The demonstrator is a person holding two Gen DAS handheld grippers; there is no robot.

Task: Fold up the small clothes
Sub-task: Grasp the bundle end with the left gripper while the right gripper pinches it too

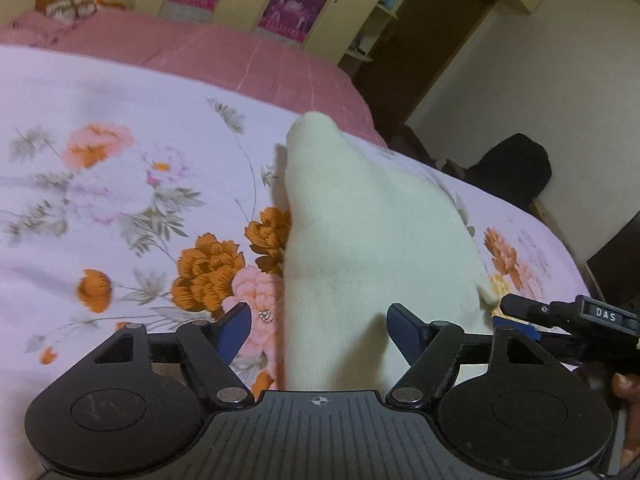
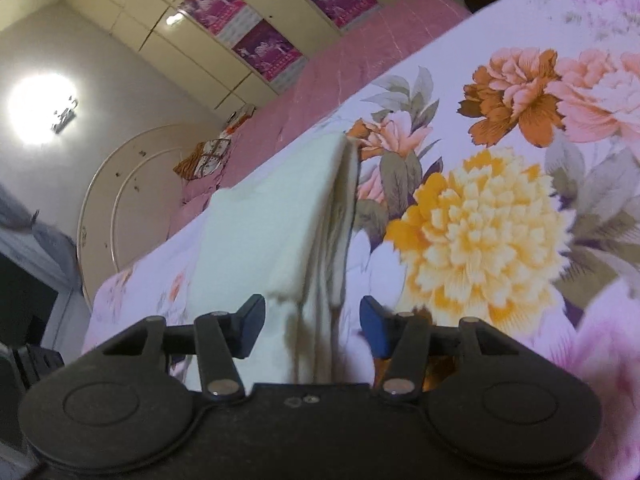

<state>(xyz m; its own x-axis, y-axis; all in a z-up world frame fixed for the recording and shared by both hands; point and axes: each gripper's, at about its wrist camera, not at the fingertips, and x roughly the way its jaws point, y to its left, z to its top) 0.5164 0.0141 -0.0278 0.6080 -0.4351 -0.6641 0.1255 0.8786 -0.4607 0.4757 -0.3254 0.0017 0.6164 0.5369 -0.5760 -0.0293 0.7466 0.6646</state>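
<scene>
Two spread hand-held grippers, left [image 1: 319, 330] and right [image 2: 312, 326], are held over a cream garment [image 1: 360, 232] on the floral bedsheet [image 1: 100, 200]; nothing is pinched.

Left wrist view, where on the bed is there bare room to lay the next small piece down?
The floral sheet lies bare left of the cream garment, back to the pink quilt. Right of the garment only a narrow strip remains before the bed edge, and the right hand-held gripper crowds it. The left hand-held gripper straddles the garment's near end.
</scene>
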